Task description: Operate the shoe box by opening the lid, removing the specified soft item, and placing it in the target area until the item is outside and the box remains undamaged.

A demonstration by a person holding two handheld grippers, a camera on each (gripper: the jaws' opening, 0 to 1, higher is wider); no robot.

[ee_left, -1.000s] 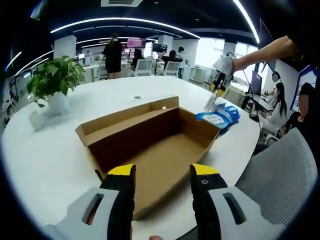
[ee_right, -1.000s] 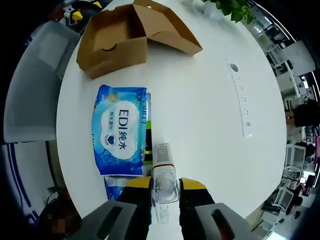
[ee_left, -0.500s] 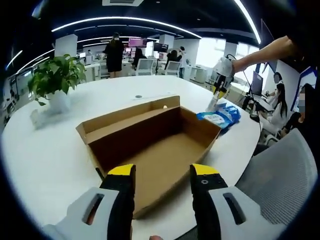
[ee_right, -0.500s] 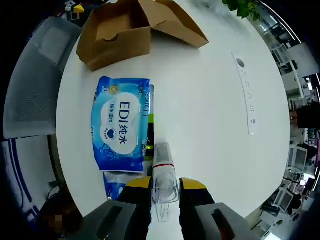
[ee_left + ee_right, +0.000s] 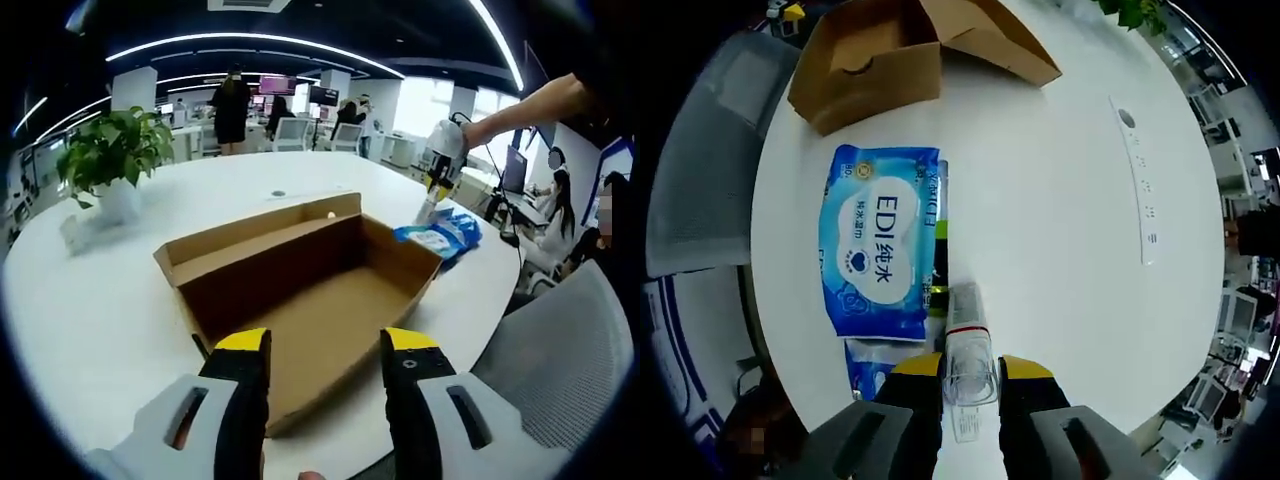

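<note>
In your left gripper view, a leafy green potted plant (image 5: 108, 150) stands at the upper left on the round white table (image 5: 90, 320). The open brown cardboard shoe box (image 5: 300, 290) lies across the middle of the frame, its inside bare. Your left gripper (image 5: 325, 355) rises from the bottom centre with its yellow-tipped jaws apart, nothing between them, poised at the near edge of the box. To the right of the box, at centre right, the blue soft pack of wet wipes (image 5: 440, 235) lies on the table outside the box, near the table's edge. Above it your right gripper (image 5: 437, 190) hangs from your outstretched arm in the upper right, and a grey mesh chair back (image 5: 560, 360) sits at the lower right. In your right gripper view, the same grey chair (image 5: 700, 170) sits at the left, the box (image 5: 890, 60) at the upper left, and the blue wipes pack (image 5: 878, 250) lies flat at centre left, apart from the box. At the bottom centre your right gripper (image 5: 970, 375) is clamped on a clear plastic tube with a red band (image 5: 968, 345). A long white power strip (image 5: 1140, 180) lies at the right of the table.
</note>
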